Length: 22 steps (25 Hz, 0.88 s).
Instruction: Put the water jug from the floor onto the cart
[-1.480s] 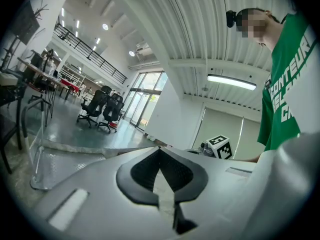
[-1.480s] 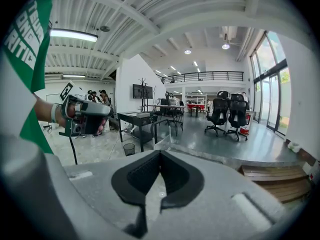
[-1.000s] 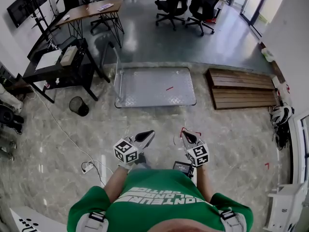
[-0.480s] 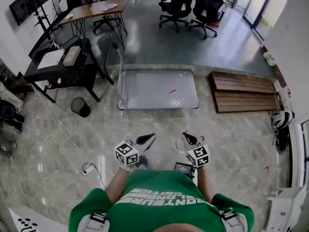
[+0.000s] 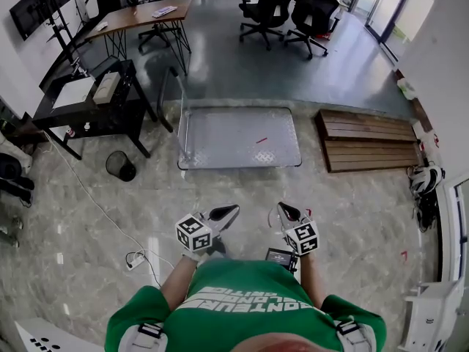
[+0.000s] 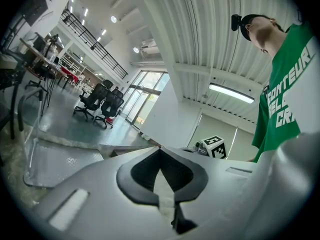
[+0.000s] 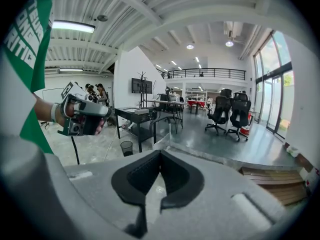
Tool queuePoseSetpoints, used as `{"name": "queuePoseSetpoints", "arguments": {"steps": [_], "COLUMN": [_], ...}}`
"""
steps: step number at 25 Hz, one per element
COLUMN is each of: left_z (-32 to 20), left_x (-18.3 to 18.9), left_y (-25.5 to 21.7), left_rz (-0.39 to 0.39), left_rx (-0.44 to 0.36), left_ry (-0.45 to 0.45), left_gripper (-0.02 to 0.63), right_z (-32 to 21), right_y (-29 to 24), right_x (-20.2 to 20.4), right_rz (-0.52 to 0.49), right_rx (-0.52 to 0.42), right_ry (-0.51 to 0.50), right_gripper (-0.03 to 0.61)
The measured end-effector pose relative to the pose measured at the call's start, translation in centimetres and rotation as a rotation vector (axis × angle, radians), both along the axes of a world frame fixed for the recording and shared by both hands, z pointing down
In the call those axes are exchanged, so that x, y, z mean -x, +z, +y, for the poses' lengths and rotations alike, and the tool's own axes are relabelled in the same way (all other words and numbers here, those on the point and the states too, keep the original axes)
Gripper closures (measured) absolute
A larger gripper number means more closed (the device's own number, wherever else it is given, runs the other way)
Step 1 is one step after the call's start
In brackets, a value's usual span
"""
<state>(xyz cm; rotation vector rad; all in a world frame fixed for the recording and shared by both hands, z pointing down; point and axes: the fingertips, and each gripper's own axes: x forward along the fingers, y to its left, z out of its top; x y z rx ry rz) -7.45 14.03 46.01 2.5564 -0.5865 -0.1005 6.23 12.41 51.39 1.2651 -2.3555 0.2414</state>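
step in hand: prob the approach/search stage, nothing picked up yet. the left gripper (image 5: 224,213) and right gripper (image 5: 284,211) sit side by side in front of the person's chest. both have jaws pressed together tip to tip w/ nothing between them; each gripper view shows only open room past the closed pair. the water jug isn't in any view, so where it stands on the floor can't be told. the cart (image 5: 238,136), a flat metal platform w/ an upright push handle at its left end, stands ahead, nothing on its deck but a small red mark.

next move, as a guess: find the jug first, then spread the jaws enough for its handle or neck. a full jug would likely be heavy, so prob both grippers needed.

surface & room: glossy pale stone-look floor (image 5: 344,211) up close, darker grey floor further back. slatted wooden platform (image 5: 370,139) just right of the cart, black desk (image 5: 88,101) and small bin (image 5: 119,164) to its left, office chairs (image 5: 293,9) at the back, power strip (image 5: 134,256) w/ cable on the person's left.
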Motion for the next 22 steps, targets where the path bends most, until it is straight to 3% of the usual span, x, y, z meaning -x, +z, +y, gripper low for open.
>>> {"name": "queuePoseSetpoints", "arguments": {"steps": [14,22], "left_z": [-3.5,-4.2], "left_x": [4.4,4.5], "left_y": [1.1,1.4], "left_rz": [-0.004,0.002], "left_rx": [0.010,0.026], "left_ry": [0.014,0.024], "left_gripper": [0.598,0.598], "right_z": [-3.4,-4.0], "right_y": [0.5,0.9], "right_x": [3.7,2.9], "right_rz": [0.018,0.018], "right_rx": [0.001,0.025], "right_ry": [0.018,0.050], "right_gripper": [0.586,0.586]}}
